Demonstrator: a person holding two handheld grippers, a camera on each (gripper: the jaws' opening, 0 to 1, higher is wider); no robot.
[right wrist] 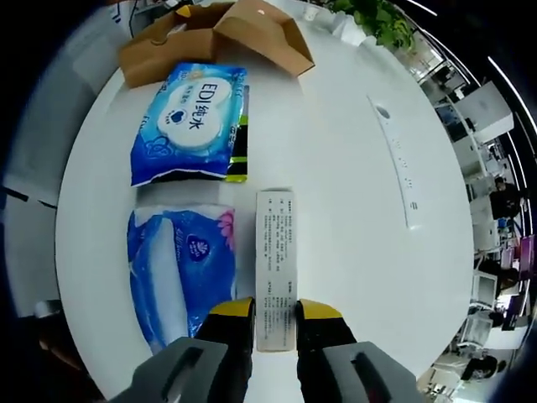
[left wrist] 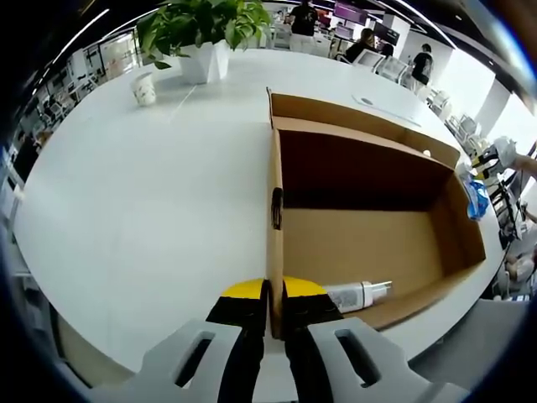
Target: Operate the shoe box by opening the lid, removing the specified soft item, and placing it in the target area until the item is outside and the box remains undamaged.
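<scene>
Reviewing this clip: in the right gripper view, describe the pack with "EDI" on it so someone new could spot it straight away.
Start at the white table and find the open cardboard box at its far end. Just in front of the box lies the wipes pack, flat, blue and white, partly covering a dark packet. Unlike the crinkly tissue pack nearer the right gripper, it has a white label with a blue heart.

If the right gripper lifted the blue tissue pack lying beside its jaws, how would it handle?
The blue tissue pack looks soft: its glossy film wrinkles, so it would probably sag and might slip. It lies flat on the table, unlikely to roll. The right gripper straddles a stiffer-looking slim white box.
</scene>
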